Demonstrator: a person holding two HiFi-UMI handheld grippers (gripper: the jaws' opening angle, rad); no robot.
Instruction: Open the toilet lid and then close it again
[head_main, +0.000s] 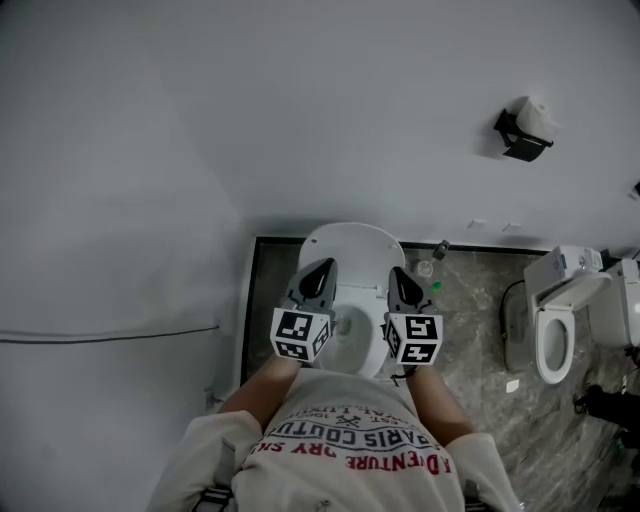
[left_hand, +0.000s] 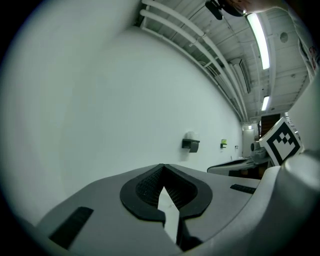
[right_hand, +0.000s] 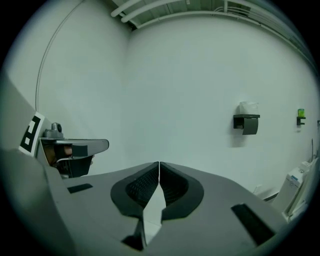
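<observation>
two grippers level over the bowl, lid standing open

both tools are out in front of the person, side by side above the toilet. in the head view, the left gripper (head_main: 320, 268) sits over the left side of the white toilet bowl (head_main: 356, 338) and the right gripper (head_main: 402, 276) over the right side. their black-and-white marker cubes are nearest the person's white printed t-shirt (head_main: 350, 450).

and the white oval toilet lid (head_main: 350, 243)? it's tipped up behind the bowl, toward the pale grey wall (head_main: 300, 120), and the bowl's opening shows between the two grippers. the gripper tips overlap the lid's lower edge from this angle, but whether they touch it can't be read there.

over to the left gripper view: the fingers (left_hand: 142, 192) are pressed together at the tips with nothing between them, and only bare wall lies ahead. the right gripper view tells the same story, fingers (right_hand: 172, 185) closed tip to tip, nothing pinched, aimed at the wall.

high on the wall to the right hangs a black holder with a white paper roll (head_main: 524, 130). down on the dark marbled floor (head_main: 470, 335), a second white toilet (head_main: 555, 330) stands well apart on the right. a small pale container (head_main: 425, 268) sits just beside the first toilet.
</observation>
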